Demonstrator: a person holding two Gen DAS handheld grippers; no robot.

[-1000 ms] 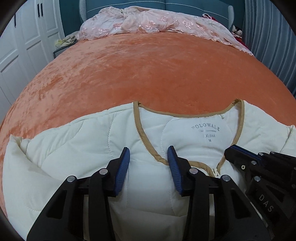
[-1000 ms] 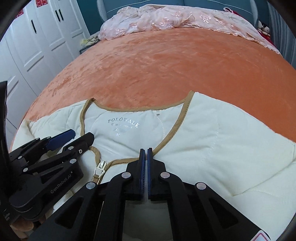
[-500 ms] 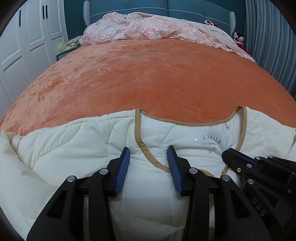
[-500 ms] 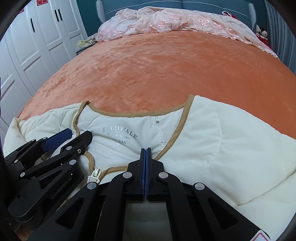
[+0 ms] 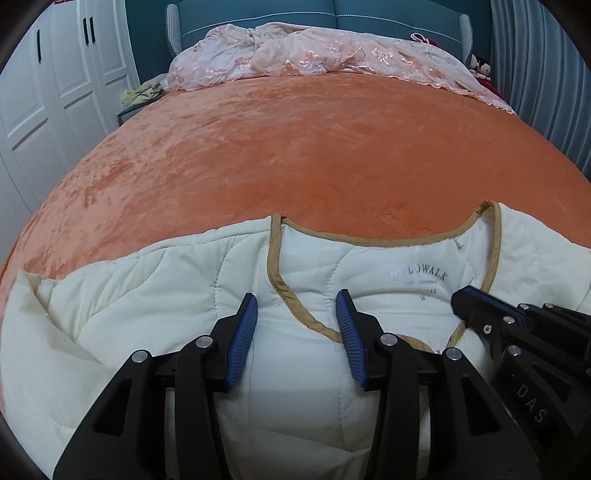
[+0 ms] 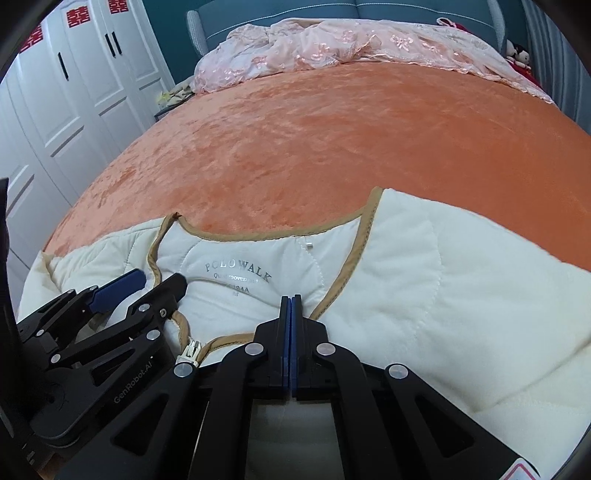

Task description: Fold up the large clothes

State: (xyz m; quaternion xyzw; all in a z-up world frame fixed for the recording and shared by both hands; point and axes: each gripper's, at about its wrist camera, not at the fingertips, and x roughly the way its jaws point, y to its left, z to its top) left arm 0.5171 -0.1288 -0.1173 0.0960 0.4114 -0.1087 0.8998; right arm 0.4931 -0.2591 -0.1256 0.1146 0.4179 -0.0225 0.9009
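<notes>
A cream quilted jacket (image 5: 155, 306) lies face up at the near edge of the bed (image 5: 295, 147), its collar toward the headboard and the rest running off the bottom of both views; tan piping (image 6: 364, 236) trims the open neckline, a printed brand mark (image 6: 238, 275) shows on the inner back panel, and a zipper pull (image 6: 192, 349) sits at the base of the opening; the bed carries an orange velvet cover that lies bare from the collar up to a crumpled pink lace spread (image 5: 314, 55) at the far edge, against the teal headboard (image 5: 332, 14); white wardrobe doors (image 6: 74, 92) stand along the left side of the bed; the left tongs (image 5: 295, 310) hang over the jacket's front panel on their own side of the neckline, blue pads (image 5: 243, 332) spread apart and opening, a bulge of quilted fabric and a stretch of piping between them, and the pads do not seem to press on it; the right tongs (image 6: 290, 306) are pressed together, pad against pad, over the other front panel just beside the piping; whether any fabric is pinched in them cannot be told; the two tongs sit near each other, one either side of the zipper.
</notes>
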